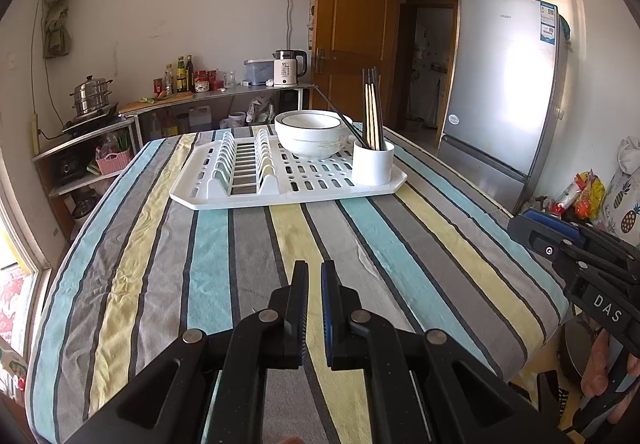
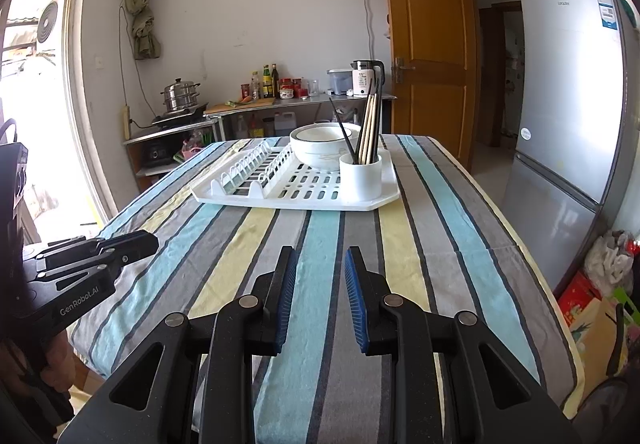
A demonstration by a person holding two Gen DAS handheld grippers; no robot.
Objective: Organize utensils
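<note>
A white drying rack [image 1: 288, 199] [image 2: 296, 204] sits at the far end of the striped table. On it stand stacked white bowls [image 1: 308, 141] [image 2: 320, 153] and a white utensil cup [image 1: 372, 165] [image 2: 360, 177] holding several chopsticks [image 1: 373, 111] [image 2: 368, 123]. One dark chopstick [image 1: 340, 116] [image 2: 342, 133] leans out over the bowls. My left gripper [image 1: 314, 268] [image 2: 152, 240] hovers over the near tablecloth, shut with only a slit between its pads and nothing in it. My right gripper [image 2: 320, 254] [image 1: 520, 224] hangs beside it, open and empty. Both are well short of the rack.
A silver fridge [image 1: 504, 83] [image 2: 572, 83] stands right of the table beside an open wooden door [image 2: 432, 43]. Metal shelves [image 1: 224, 91] along the back wall carry a steamer pot, bottles and a kettle. Bags lie on the floor at right [image 2: 608, 260]. A bright doorway opens at left.
</note>
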